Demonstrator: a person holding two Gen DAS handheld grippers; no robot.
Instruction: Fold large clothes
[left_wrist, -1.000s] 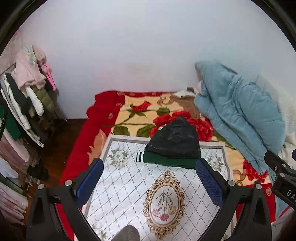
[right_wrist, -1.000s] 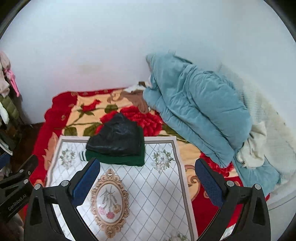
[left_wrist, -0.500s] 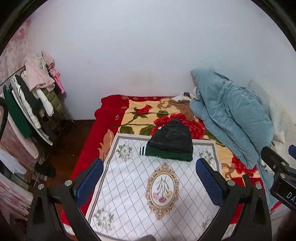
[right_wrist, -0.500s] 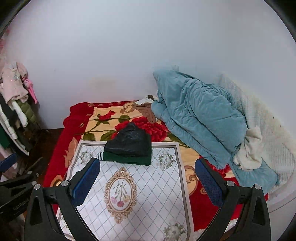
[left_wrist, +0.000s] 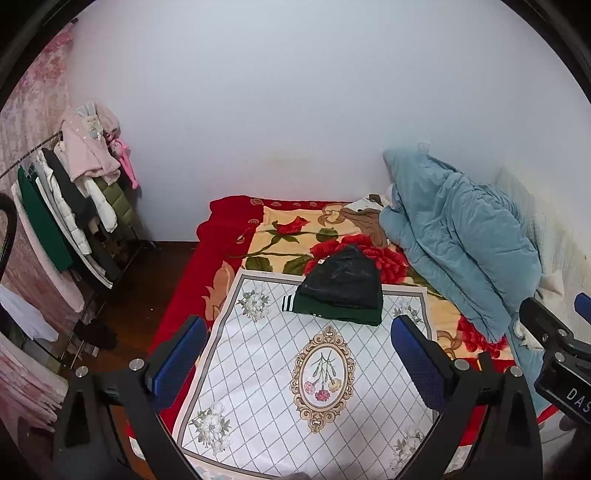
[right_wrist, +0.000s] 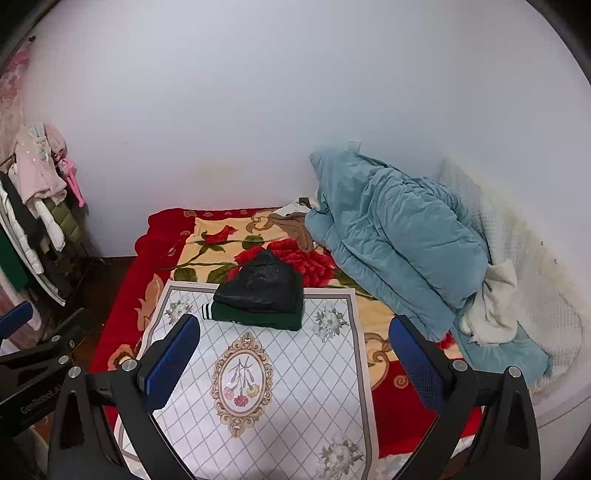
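Observation:
A folded pile lies at the far end of a white patterned mat (left_wrist: 258, 354) on the bed: a black shiny garment (left_wrist: 341, 278) on top of a dark green garment with striped cuffs (left_wrist: 332, 314). The black garment (right_wrist: 262, 284) and the green one (right_wrist: 258, 319) also show in the right wrist view, on the mat (right_wrist: 314, 369). My left gripper (left_wrist: 299, 358) is open and empty, held high above the near half of the mat. My right gripper (right_wrist: 295, 354) is open and empty, likewise well back from the pile.
A red floral blanket (left_wrist: 221, 251) covers the bed. A bunched blue quilt (left_wrist: 461, 240) and white bedding (right_wrist: 491, 306) lie on the right by the wall. A rack of hanging clothes (left_wrist: 62, 221) stands at the left over dark floor.
Both grippers have pulled back and up from the bed; the folded pile looks smaller and farther away, and more of the mat, floor and clothes rack shows. Both stay open.

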